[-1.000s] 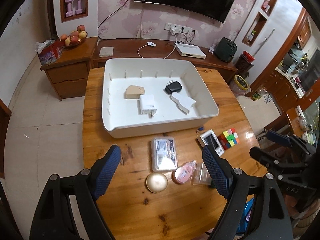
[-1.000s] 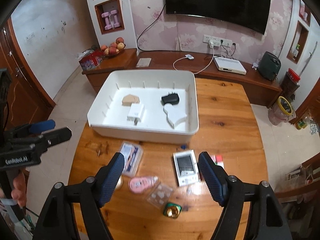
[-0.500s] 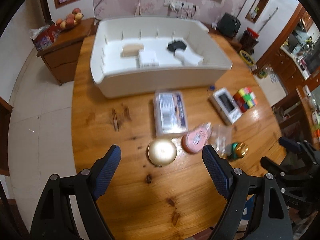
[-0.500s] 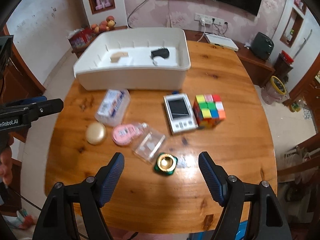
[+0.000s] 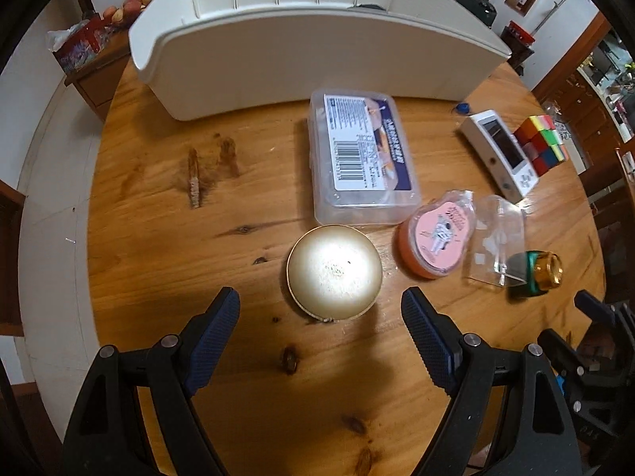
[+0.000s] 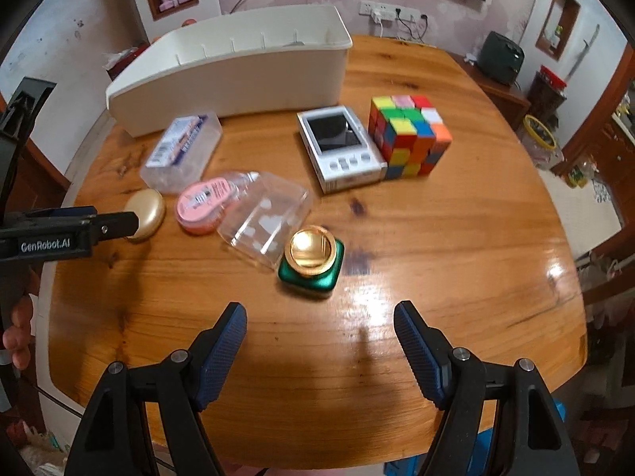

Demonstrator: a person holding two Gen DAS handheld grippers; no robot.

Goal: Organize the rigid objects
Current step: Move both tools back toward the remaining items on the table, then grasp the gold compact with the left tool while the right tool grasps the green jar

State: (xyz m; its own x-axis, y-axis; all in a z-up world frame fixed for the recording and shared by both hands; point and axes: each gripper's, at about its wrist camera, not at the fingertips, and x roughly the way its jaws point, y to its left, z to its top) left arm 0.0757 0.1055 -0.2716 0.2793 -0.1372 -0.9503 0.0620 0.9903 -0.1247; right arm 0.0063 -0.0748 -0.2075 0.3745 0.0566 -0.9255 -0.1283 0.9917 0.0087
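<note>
Both grippers are hovering with jaws spread wide and empty over a round wooden table (image 6: pixel 456 218) of small items.

Going left to right: the left gripper (image 5: pixel 319 327) is sitting low just short of the gold round case (image 5: pixel 334 271), which is lying ahead of its open fingers. Beyond the case, a clear plastic box (image 5: pixel 361 158) is lying near the white bin (image 5: pixel 309 43) at the table's far side. To the right, a pink tape dispenser (image 5: pixel 434 244) is touching a clear acrylic block (image 5: pixel 496 246), and a green bottle with a gold cap (image 6: pixel 311 258) is sitting against that block. The right gripper (image 6: pixel 319 341) is hanging open just before the bottle. Farther right, a white handheld device (image 6: pixel 341 146) is lying beside a colour cube (image 6: pixel 408 135).
</note>
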